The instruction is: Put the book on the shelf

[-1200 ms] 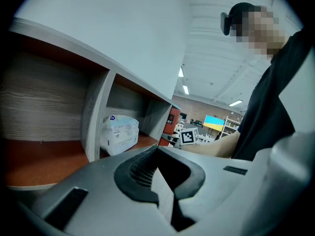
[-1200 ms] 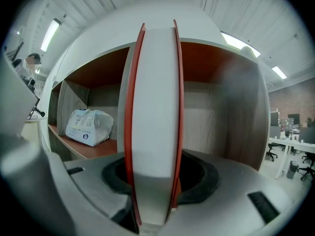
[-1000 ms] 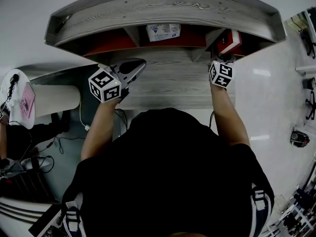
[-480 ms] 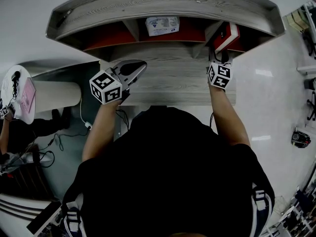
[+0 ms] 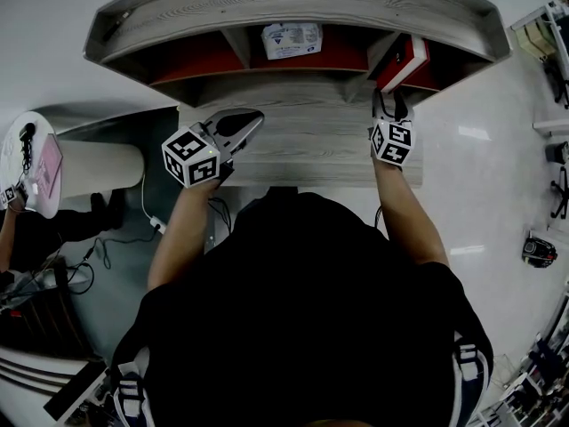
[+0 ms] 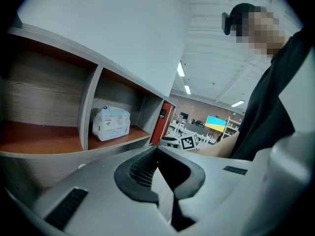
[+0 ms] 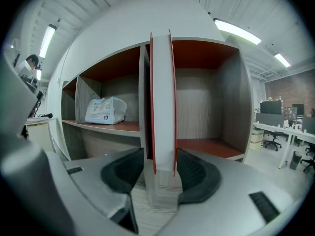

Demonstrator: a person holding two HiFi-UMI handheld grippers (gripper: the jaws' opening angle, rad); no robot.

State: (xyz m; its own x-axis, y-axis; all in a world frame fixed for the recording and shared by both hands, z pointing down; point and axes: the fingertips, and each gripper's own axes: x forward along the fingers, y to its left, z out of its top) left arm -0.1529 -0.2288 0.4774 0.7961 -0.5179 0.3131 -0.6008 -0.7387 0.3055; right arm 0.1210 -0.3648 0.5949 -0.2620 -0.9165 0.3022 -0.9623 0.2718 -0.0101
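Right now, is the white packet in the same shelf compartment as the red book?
No, the white packet lies in the middle compartment; the red book is at the right one.

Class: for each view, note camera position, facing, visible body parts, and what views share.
Head view: head-mounted, facing down onto grey wooden shelf; torso, forearms show.
Left gripper view: on the left gripper, facing shelf compartments; torso at right.
Right gripper view: on the right gripper, fingers just opening, red-covered book between; wearer unseen.
Shared by all: white plastic packet.
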